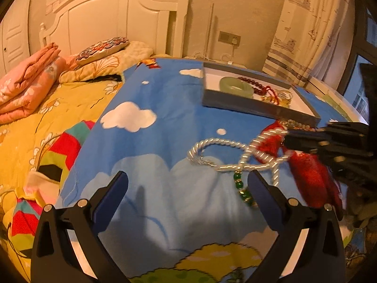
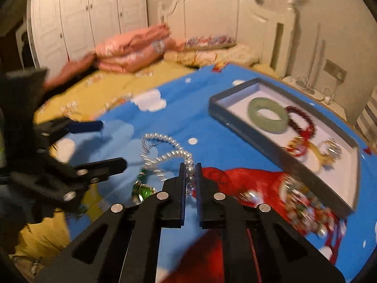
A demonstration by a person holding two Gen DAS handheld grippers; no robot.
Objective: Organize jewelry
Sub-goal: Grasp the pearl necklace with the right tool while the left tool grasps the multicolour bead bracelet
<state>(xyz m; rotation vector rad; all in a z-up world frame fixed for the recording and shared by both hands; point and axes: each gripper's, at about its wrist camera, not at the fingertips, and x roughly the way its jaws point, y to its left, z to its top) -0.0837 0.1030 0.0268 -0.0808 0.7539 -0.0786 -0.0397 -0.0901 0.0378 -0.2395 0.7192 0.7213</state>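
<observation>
A white pearl necklace [image 1: 221, 141] with green beads [image 1: 239, 180] lies looped on the blue cartoon sheet, over a red tassel piece [image 1: 311, 176]. My right gripper [image 2: 190, 170] is shut on the pearl strand [image 2: 175, 153]; it enters the left wrist view from the right [image 1: 288, 139]. My left gripper [image 1: 188, 181] is open and empty, low over the sheet just left of the necklace; it shows in the right wrist view [image 2: 110, 143]. A grey jewelry tray [image 2: 213, 100] holds a green jade bangle [image 2: 267, 114], a dark red bead bracelet [image 2: 302, 119] and gold pieces [image 2: 327, 152].
A beaded piece [image 2: 304, 205] lies by the tray's near edge on the red tassel. Folded pink quilts [image 1: 28, 80] and pillows [image 1: 103, 49] sit at the head of the bed. The headboard [image 1: 106, 16] and a curtain [image 1: 313, 30] stand behind.
</observation>
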